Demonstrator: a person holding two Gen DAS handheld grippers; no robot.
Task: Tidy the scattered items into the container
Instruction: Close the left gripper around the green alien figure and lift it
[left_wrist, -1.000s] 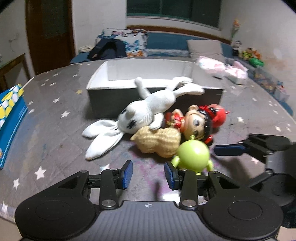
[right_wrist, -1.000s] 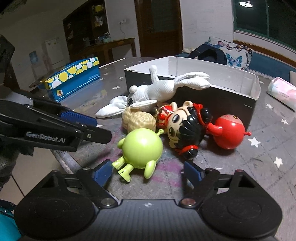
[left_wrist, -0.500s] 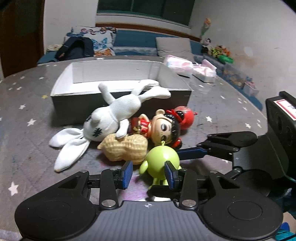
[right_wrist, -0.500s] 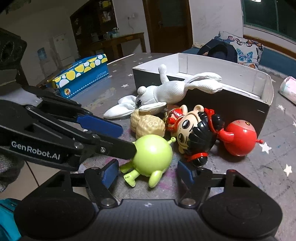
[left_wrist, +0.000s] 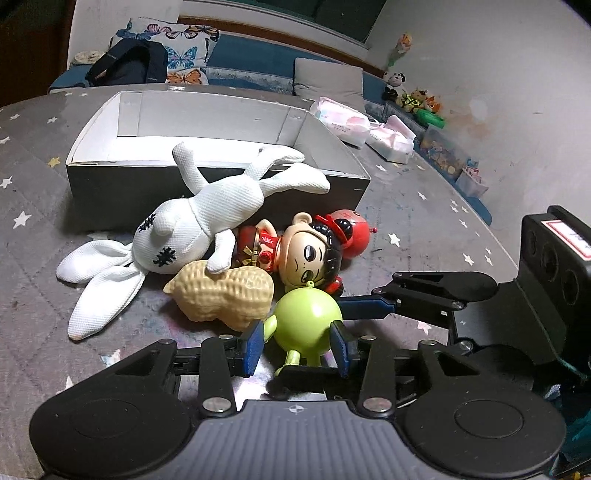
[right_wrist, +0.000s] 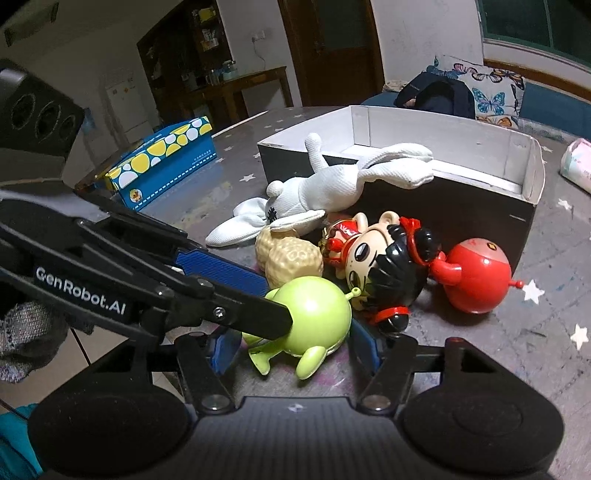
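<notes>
A green round toy (left_wrist: 306, 319) lies on the table at the near end of a toy heap. My left gripper (left_wrist: 295, 345) is open, its blue pads on either side of the green toy (right_wrist: 314, 317). My right gripper (right_wrist: 295, 349) is open, its jaws also standing around the green toy. Behind lie a tan peanut toy (left_wrist: 225, 291), a black-haired doll (left_wrist: 306, 254), a red round toy (left_wrist: 352, 236) and a white plush rabbit (left_wrist: 199, 229) that leans on the open grey box (left_wrist: 207, 184).
A blue and yellow spotted box (right_wrist: 162, 158) stands at the table's left in the right wrist view. Pink tissue packs (left_wrist: 343, 122) lie behind the grey box. The table's near edge is just under both grippers.
Both grippers have moved forward onto the green toy. The left jaws have widened and now flank it. The right jaws have narrowed a little around it.
</notes>
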